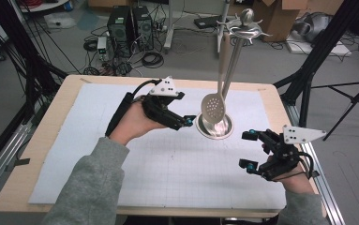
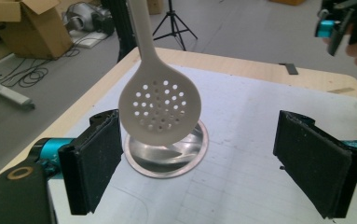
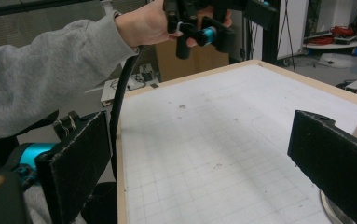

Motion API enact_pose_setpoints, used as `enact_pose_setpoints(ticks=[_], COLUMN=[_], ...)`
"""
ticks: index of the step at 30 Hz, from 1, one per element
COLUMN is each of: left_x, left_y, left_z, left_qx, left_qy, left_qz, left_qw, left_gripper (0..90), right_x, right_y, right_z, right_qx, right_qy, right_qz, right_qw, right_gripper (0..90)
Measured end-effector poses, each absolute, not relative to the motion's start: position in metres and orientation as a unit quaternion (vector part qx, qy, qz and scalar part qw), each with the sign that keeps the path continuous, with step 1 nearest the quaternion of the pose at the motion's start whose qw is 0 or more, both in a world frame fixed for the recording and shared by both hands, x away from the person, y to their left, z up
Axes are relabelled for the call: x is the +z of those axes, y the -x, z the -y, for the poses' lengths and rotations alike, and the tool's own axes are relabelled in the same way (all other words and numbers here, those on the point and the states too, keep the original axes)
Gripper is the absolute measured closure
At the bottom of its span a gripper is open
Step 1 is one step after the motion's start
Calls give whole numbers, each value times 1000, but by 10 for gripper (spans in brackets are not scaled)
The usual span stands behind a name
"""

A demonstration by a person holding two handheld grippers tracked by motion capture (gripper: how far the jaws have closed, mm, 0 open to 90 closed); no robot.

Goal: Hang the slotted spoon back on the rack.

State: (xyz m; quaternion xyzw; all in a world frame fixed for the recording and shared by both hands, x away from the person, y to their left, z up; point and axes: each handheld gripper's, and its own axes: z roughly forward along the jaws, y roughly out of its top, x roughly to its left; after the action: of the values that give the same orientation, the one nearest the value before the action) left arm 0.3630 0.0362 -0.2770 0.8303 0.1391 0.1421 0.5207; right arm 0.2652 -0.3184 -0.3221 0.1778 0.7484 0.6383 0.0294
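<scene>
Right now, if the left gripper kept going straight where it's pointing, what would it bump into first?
Probably the slotted spoon hanging just ahead of the left gripper; its open jaws frame the bowl, with the round metal base below.

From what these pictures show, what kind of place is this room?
Probably a lab or workshop set up for recording, not a kitchen. Desktop computers stand among loose cables on the floor, cardboard boxes are stacked behind, and a tripod stands beside the table.
</scene>
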Motion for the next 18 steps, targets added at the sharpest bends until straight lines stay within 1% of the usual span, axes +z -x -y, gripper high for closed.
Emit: enact_pose_setpoints(ticks=[3, 6, 18], left_x=[-280, -284, -295], left_y=[-357, -352, -335], left_z=[-41, -46, -74], left_qx=[159, 154, 178], left_qy=[-836, -836, -822], left_qz=[-125, -121, -141], left_qw=[510, 512, 523], left_gripper=[161, 161, 161], right_x=[-322, -322, -323], right_y=[-266, -266, -268], right_z=[318, 317, 313], right_qx=[638, 637, 630], right_qy=[-177, -178, -179], right_qz=[-749, -750, -756], right_qw=[31, 31, 29], right_gripper=[49, 49, 49])
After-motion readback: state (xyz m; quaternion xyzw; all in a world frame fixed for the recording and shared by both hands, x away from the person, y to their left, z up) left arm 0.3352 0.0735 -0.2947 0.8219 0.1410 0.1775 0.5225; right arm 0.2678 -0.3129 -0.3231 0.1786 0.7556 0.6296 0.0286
